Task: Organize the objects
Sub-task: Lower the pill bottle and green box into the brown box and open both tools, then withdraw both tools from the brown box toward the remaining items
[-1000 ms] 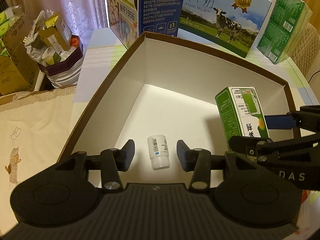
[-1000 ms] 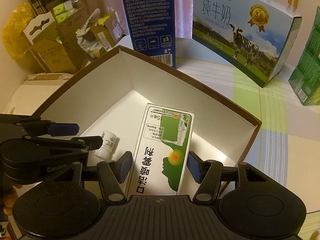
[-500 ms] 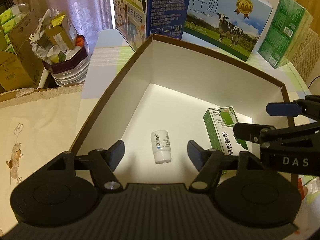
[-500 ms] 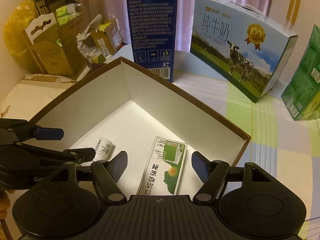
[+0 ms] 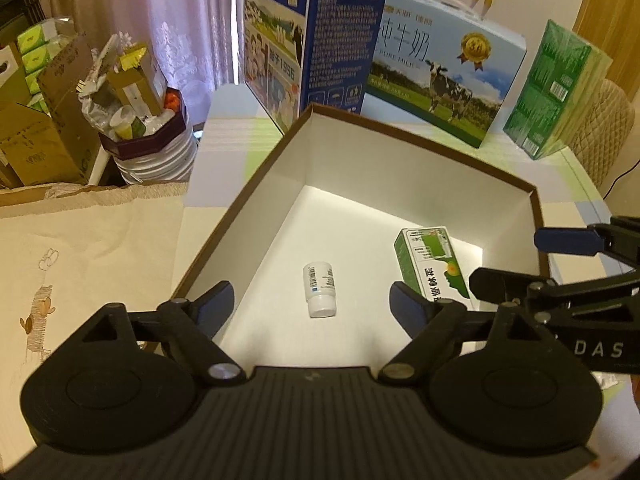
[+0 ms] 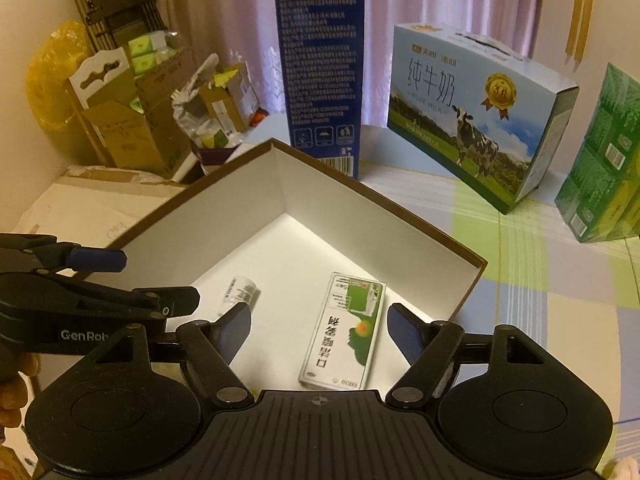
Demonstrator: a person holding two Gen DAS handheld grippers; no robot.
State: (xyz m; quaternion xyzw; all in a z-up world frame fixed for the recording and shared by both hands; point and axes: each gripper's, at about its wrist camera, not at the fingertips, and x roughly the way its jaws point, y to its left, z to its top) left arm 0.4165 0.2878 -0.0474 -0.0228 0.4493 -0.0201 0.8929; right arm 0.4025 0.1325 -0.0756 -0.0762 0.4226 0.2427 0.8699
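A brown-rimmed box (image 5: 420,145) (image 6: 384,196) with a white inside stands on the table. Two things lie flat on its floor: a small white bottle (image 5: 319,289) (image 6: 239,293) and a green and white medicine carton (image 5: 432,267) (image 6: 345,332). My left gripper (image 5: 311,304) hangs open above the near part of the box, the bottle lying between and below its fingers. Above the carton my right gripper (image 6: 318,326) is open as well, empty, and it shows at the right edge of the left wrist view.
Behind the box stand a tall blue milk carton (image 5: 316,36) (image 6: 320,76), a light blue milk case with a cow (image 5: 444,68) (image 6: 476,108) and a green pack (image 5: 556,88) (image 6: 604,156). Cardboard boxes and a full bin (image 5: 140,120) crowd the left, off the table.
The right gripper let go of the carton, which now lies flat in the box. Both grippers opened wider and rose back from the box.
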